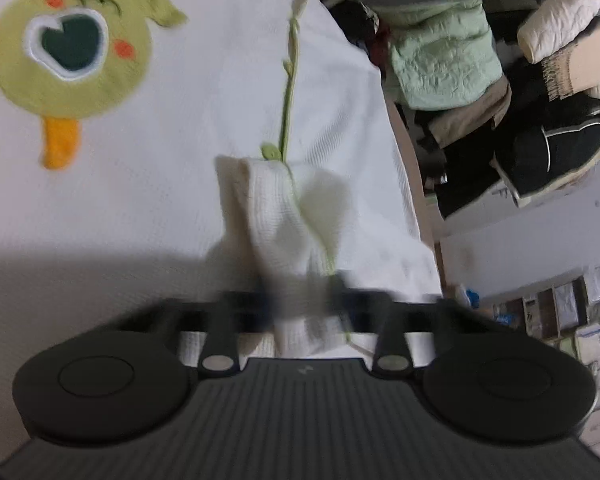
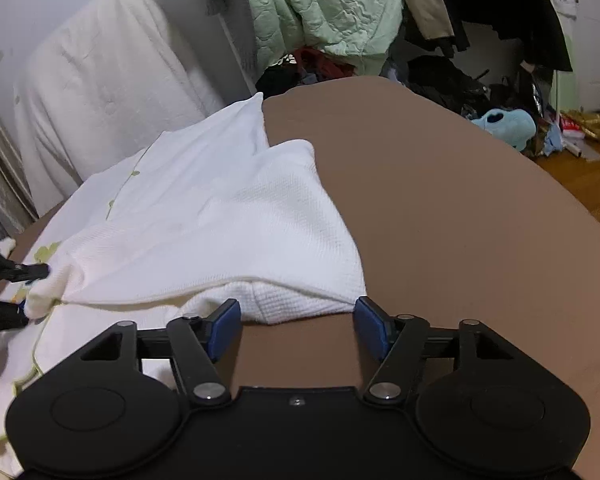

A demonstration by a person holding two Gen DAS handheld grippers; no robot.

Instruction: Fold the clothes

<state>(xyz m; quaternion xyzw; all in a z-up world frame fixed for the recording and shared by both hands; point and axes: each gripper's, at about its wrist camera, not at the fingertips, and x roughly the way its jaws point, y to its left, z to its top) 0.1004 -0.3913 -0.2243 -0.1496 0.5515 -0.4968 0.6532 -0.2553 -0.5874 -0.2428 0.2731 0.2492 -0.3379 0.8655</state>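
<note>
A white waffle-knit garment (image 2: 204, 216) with green trim lies partly folded on a brown table (image 2: 440, 208). In the left wrist view it (image 1: 204, 128) shows a green cartoon patch (image 1: 70, 46) and a green-edged button placket (image 1: 288, 92). My left gripper (image 1: 300, 300) is shut on a bunched edge of the garment and lifts it; it also shows at the left edge of the right wrist view (image 2: 24, 292). My right gripper (image 2: 296, 320) is open and empty, its blue pads just in front of the garment's folded near edge.
Piles of clothes and a pale green quilt (image 2: 324, 12) stand behind the table, with a white covered object (image 2: 100, 92) at the left. A light blue item (image 2: 504, 124) lies on the wooden floor to the right. Bare table spreads right of the garment.
</note>
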